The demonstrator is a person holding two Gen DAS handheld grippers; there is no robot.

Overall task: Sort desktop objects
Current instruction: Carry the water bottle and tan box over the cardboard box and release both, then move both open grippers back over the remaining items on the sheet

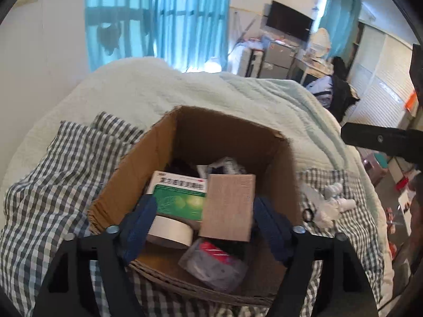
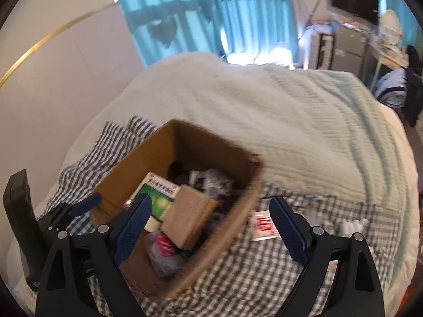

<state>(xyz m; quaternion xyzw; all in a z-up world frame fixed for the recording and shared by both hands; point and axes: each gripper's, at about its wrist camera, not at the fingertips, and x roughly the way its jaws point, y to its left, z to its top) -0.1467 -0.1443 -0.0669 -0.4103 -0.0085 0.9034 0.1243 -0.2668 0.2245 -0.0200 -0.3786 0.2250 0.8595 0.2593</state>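
An open cardboard box (image 1: 142, 169) stands on a checked cloth on a bed. Inside lie a green-and-white medicine box (image 1: 179, 195), a small brown carton (image 1: 228, 206), a roll of white tape (image 1: 171, 231) and a clear bag with something red (image 1: 214, 261). My left gripper (image 1: 205, 227) hangs open over the box's near side; the brown carton lies between its blue pads, untouched. My right gripper (image 2: 210, 228) is open above the cardboard box's (image 2: 137, 169) right near corner. A red-and-white packet (image 2: 263, 224) lies on the cloth just right of the box.
A white plush toy (image 1: 333, 203) lies on the checked cloth (image 1: 66, 174) right of the box. A pale green blanket (image 2: 290, 121) covers the bed behind. Blue curtains, a wall screen and cluttered furniture stand at the back. The right gripper's black body (image 1: 378, 138) shows at the right edge.
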